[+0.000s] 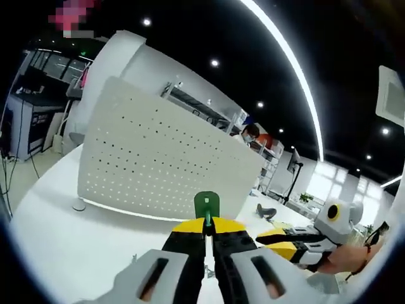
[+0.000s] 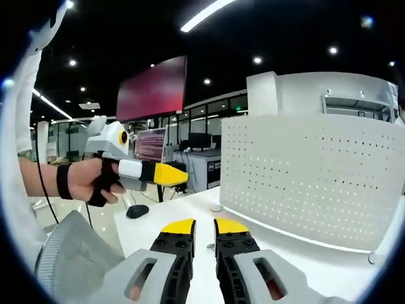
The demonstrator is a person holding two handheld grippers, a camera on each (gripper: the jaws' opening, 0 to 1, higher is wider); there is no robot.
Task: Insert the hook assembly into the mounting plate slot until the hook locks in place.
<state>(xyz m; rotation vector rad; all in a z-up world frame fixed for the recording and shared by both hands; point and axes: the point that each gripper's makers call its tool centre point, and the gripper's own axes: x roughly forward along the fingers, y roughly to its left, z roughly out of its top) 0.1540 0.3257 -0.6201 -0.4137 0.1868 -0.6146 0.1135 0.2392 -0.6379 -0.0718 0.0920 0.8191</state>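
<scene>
A white perforated mounting plate stands upright on the white table. My left gripper is shut on a small green hook assembly, held just in front of the plate's lower edge and apart from it. In the right gripper view the plate fills the right side. My right gripper hangs over the table with a narrow gap between its jaws and nothing in it. A hand holds the left gripper up at the left, short of the plate. The right gripper lies low at the right.
A round foot props the plate's left corner. A dark object lies on the table behind the grippers. A seated person is behind the plate. Shelves, desks and screens stand farther back.
</scene>
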